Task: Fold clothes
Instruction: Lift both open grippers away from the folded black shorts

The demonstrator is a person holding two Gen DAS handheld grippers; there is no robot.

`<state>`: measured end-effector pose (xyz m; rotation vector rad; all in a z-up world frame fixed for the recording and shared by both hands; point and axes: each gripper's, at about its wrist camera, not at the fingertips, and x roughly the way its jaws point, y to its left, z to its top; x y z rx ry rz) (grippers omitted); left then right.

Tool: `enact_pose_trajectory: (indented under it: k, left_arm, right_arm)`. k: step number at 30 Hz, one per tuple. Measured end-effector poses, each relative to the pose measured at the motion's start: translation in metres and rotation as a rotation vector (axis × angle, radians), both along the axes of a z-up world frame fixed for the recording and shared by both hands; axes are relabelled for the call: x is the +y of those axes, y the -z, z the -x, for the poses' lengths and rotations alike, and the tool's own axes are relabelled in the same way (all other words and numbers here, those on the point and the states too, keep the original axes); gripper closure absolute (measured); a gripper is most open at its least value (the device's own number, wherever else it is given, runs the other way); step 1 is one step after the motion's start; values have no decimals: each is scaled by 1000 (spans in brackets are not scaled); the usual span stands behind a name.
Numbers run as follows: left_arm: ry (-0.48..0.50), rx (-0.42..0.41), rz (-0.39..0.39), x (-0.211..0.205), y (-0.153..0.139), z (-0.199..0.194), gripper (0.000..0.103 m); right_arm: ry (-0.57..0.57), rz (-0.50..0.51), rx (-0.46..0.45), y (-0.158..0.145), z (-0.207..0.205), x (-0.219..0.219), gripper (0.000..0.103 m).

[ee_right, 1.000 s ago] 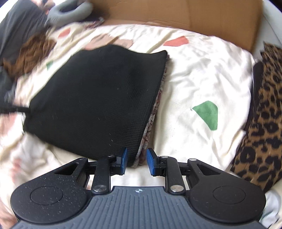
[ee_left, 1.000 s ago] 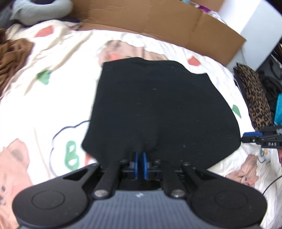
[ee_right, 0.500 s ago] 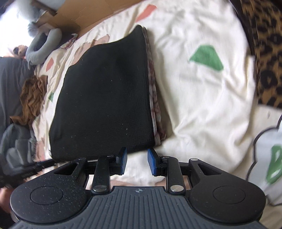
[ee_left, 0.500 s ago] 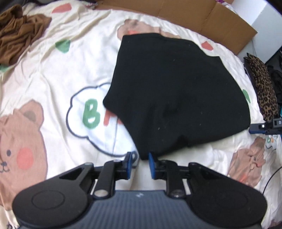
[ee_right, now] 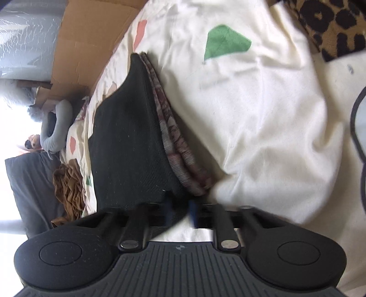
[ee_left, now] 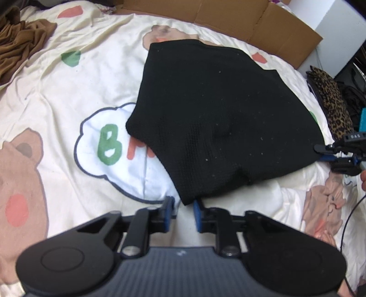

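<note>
A black knit garment [ee_left: 219, 118] lies folded on the cartoon-print bedsheet [ee_left: 57, 96]. My left gripper [ee_left: 183, 212] is open and empty, its blue pads just short of the garment's near corner. My right gripper [ee_left: 329, 155] shows at the garment's right edge in the left wrist view. In the right wrist view the right gripper [ee_right: 180, 212] is rolled sideways and open, its blurred pads at the corner of the black garment [ee_right: 128, 141], whose brownish patterned lower layers [ee_right: 180, 155] show along the fold.
A brown garment [ee_left: 18, 45] lies crumpled at the far left. Flattened cardboard [ee_left: 228, 18] lines the far edge of the bed. A leopard-print cloth [ee_left: 331, 100] lies to the right. A grey garment [ee_right: 55, 128] lies far off in the right wrist view.
My left gripper let go of the garment's corner, opened and drew back. My right gripper rolled sideways and moved down to the garment's corner, staying open.
</note>
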<state>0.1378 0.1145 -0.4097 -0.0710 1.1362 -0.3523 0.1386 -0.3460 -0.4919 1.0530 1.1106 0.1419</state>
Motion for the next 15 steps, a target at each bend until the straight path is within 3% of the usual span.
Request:
enact_pose_trajectory:
  k: [4, 9, 15]
  left_arm:
    - [36, -43, -16, 2, -11, 6, 102]
    - [11, -62, -3, 15, -22, 7, 103]
    - [-27, -31, 15, 26, -17, 11, 102]
  right_arm:
    - [9, 24, -31, -9, -4, 1, 97]
    - [3, 81, -67, -27, -8, -11, 99]
    - [-34, 104, -21, -17, -7, -14, 94]
